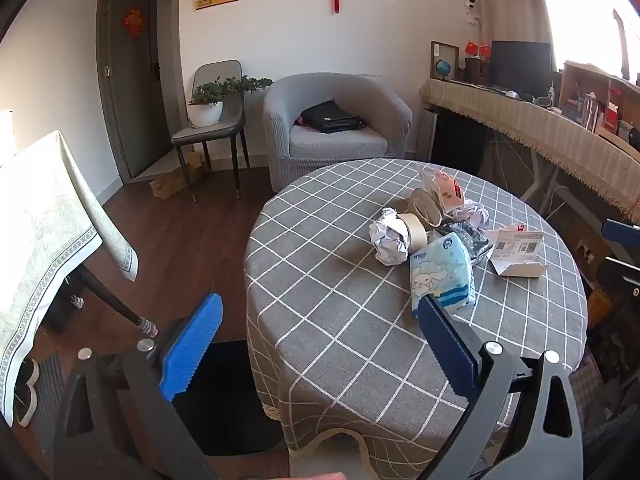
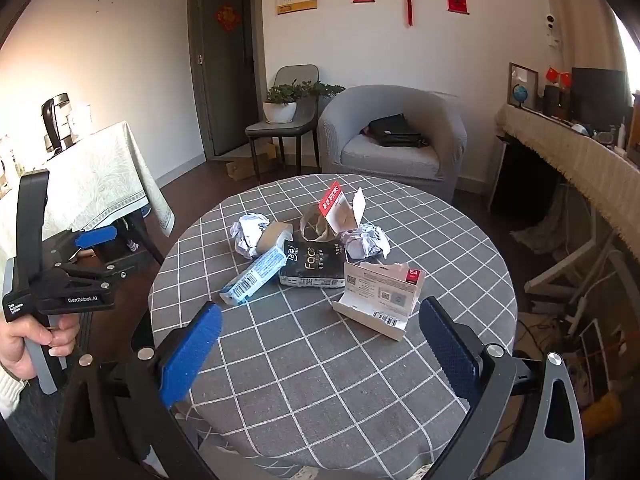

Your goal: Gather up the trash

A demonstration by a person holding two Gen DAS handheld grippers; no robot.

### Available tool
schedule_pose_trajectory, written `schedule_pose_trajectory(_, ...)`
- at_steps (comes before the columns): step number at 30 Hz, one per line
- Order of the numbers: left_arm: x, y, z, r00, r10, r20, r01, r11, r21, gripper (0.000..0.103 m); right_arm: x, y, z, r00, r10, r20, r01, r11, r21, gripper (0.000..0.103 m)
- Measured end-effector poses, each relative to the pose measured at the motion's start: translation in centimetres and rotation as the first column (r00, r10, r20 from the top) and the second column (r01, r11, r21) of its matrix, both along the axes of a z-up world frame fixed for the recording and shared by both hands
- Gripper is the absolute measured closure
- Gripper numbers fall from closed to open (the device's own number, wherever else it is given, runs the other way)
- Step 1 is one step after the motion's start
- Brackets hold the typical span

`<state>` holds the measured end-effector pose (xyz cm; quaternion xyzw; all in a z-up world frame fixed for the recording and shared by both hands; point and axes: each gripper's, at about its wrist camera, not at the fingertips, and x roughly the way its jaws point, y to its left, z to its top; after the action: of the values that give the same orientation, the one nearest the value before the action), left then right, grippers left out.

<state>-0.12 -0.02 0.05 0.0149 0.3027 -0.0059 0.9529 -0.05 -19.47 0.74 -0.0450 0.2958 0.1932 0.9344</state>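
**Q:** Two grippers on screen, so what are they doing, and where's the trash?

**A:** Both are just hanging at the near edge of the round desk (image 2: 360, 380) with the grey checked cloth. The left gripper (image 1: 316, 340) has its fingers (image 1: 192, 344) spread wide, nothing between them, and same deal for the right gripper (image 2: 320, 344). In the right wrist view you can also see a hand (image 2: 36, 344) at the far left holding the left gripper's handle.

**Q:** And the junk itself?

**A:** All bunched in the middle of the desk. There's a crumpled paper ball (image 2: 250, 232) on the left with a tape roll (image 2: 274, 238) touching it, and a second paper ball (image 2: 366, 242) on the right. A blue tissue pack (image 2: 254, 276) lies tilted just beside a black tissue pack (image 2: 314, 270). Nearest the right gripper is a torn white box (image 2: 378, 306), lying open. At the far side of the pile a red-topped carton (image 2: 340, 210) stands up with its flaps open.
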Motion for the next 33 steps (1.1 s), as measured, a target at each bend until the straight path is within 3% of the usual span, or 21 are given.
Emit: schedule_pose_trajectory(33, -0.1, 0.8, 0.4, 1.0, 0.012, -0.012, -0.013, 0.999, -0.034, 0.003, 0.3, 0.4, -0.5, 1.0, -0.001, -0.002, 0.001, 1.0, -0.01, 0.003)
